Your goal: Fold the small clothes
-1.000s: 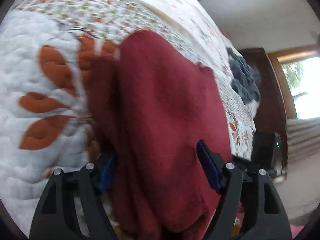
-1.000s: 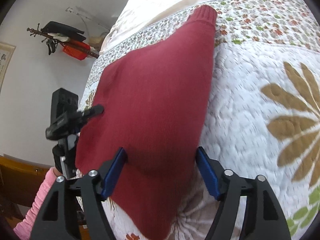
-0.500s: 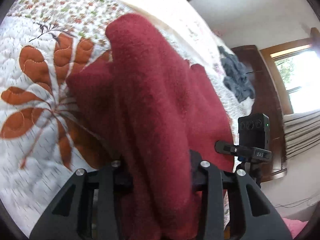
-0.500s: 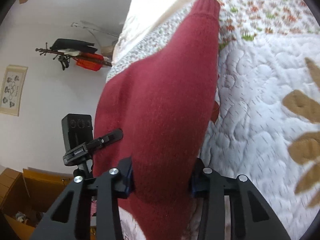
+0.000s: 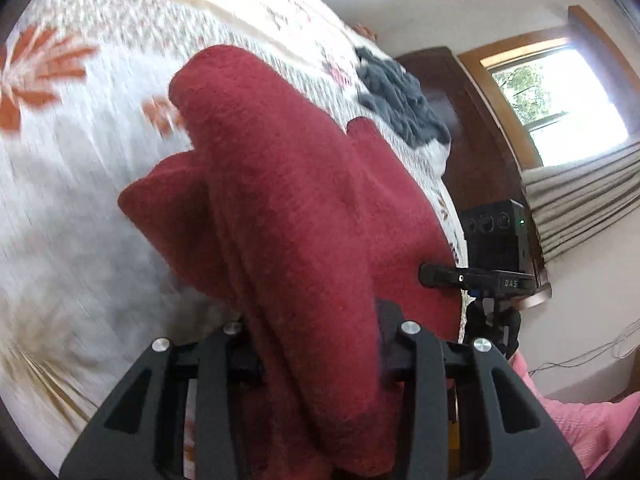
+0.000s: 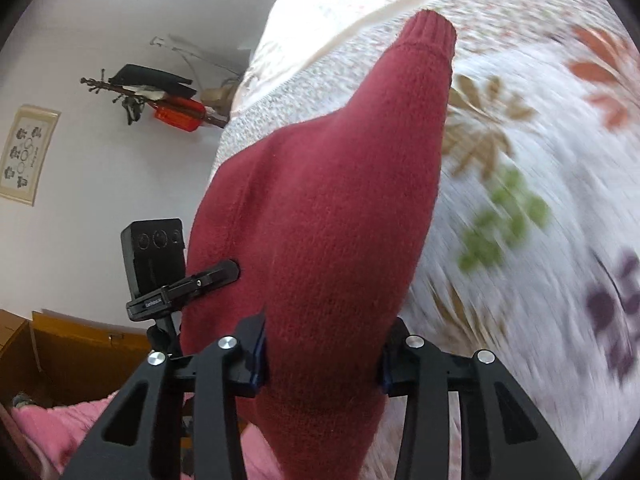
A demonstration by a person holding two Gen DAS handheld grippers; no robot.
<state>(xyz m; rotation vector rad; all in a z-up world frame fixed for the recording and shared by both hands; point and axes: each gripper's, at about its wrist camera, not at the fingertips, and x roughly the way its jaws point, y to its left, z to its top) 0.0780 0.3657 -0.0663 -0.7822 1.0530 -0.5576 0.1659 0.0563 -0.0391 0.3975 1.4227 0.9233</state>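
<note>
One red sweater (image 6: 332, 216) is lifted above the bed (image 6: 540, 240). Its long axis runs forward, away from both grippers, and one ribbed cuff (image 6: 430, 32) points to the far end. The left gripper (image 5: 320, 344) and the right gripper (image 6: 324, 348) are each clamped on its near edge. One grey garment (image 5: 400, 96) lies far ahead of the left gripper, to the right.

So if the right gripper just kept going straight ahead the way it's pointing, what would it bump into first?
Nothing new: the right gripper is already shut on the red sweater, which fills its line ahead up to the cuff. Past that comes the quilt on the bed, probably; depth is hard to judge.
</note>
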